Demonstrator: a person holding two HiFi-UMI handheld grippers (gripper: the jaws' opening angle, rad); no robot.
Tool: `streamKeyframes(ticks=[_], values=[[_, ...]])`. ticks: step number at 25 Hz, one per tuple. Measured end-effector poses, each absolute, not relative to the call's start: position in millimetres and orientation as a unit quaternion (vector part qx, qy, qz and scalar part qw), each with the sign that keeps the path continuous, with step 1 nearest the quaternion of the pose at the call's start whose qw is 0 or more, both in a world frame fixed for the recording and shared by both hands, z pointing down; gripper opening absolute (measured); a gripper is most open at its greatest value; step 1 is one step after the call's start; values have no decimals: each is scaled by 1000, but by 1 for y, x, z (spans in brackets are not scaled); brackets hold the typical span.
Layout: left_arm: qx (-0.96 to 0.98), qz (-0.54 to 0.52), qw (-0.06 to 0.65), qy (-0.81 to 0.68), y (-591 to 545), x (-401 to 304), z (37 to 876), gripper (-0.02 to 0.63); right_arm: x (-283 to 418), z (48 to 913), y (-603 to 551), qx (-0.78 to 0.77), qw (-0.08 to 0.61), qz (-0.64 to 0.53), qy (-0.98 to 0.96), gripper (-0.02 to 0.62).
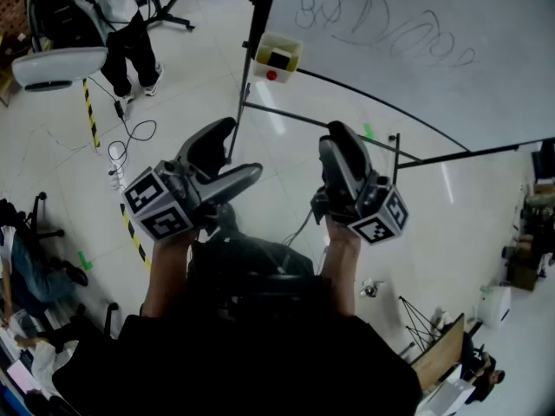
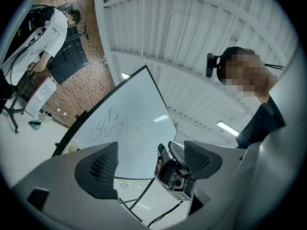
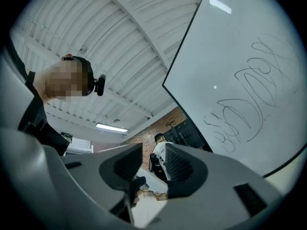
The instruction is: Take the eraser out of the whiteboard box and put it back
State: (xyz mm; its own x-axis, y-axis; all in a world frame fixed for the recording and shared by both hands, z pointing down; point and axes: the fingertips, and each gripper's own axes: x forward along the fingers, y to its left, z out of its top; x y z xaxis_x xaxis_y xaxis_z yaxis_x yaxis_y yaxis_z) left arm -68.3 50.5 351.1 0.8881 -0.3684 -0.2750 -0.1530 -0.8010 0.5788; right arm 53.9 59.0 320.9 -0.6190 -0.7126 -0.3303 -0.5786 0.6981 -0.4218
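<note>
A pale yellow whiteboard box (image 1: 277,56) hangs at the left edge of the whiteboard (image 1: 416,24), which bears scribbles. A black eraser (image 1: 278,59) lies in the box, above a small red piece (image 1: 271,74). Both grippers are held up in front of me, well short of the box. My left gripper (image 1: 236,150) stands open with nothing between its fingers. In the left gripper view its jaws (image 2: 151,159) frame the whiteboard (image 2: 129,123) and the right gripper (image 2: 175,174). My right gripper (image 1: 338,141) has a narrow empty gap between its pads (image 3: 152,164), so it is open.
The whiteboard's black stand bars (image 1: 347,126) run across the floor below the box. A person in a white top (image 1: 121,20) and an office chair (image 1: 56,63) are at the upper left. Cables (image 1: 130,137) and yellow-black tape (image 1: 90,111) lie on the floor at left.
</note>
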Motion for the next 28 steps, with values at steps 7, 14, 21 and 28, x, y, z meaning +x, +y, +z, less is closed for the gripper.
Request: streamKeyframes(ticks=[7,14,21,28], values=[[928,-197,291,-126,21,-87,358,428,34,328,30,-376,226,-138,888,152],[926,-197,297,-124,6,-82,361,428,36,332,17,-380,217,-141,888,152],[927,-182,292,-149,-17,-58,366,430,60,341,-14,-358,229,-151,893,152],[926,-177,277,-186,-53,-11,362,428,109,335,-61,-327,232,-145,905,152]])
